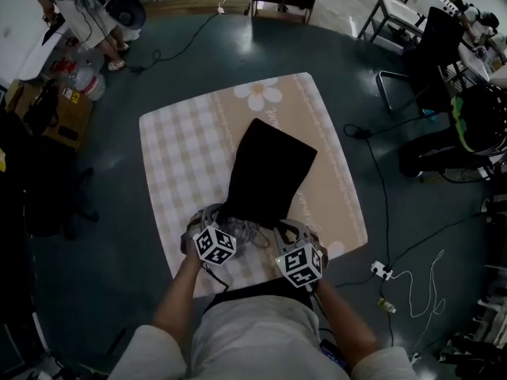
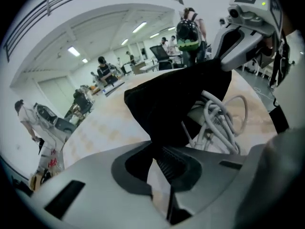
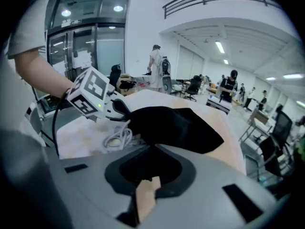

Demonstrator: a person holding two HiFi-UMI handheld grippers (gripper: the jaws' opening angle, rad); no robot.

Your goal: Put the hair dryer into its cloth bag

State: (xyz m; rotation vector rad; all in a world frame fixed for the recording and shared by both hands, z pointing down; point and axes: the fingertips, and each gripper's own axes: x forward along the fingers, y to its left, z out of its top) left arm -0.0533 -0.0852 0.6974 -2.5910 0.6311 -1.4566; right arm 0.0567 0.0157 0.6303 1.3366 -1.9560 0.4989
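Left gripper view: left tongs and right tongs each pinch the cloth bag mouth, hair dryer cord bunched between them. Thin fabric may slip; loose cord could snag.

1. Short pale grey sleeves belong to a matching pale grey top.
2. The left gripper is a smooth grey moulded-plastic shell with a dark recess round its jaws.
3. It carries a white cube printed with black square markers, and a small green light glows on one face.
4. A thin black cable leaves that cube.
5. The right gripper has the same grey shell and its own marker cube.
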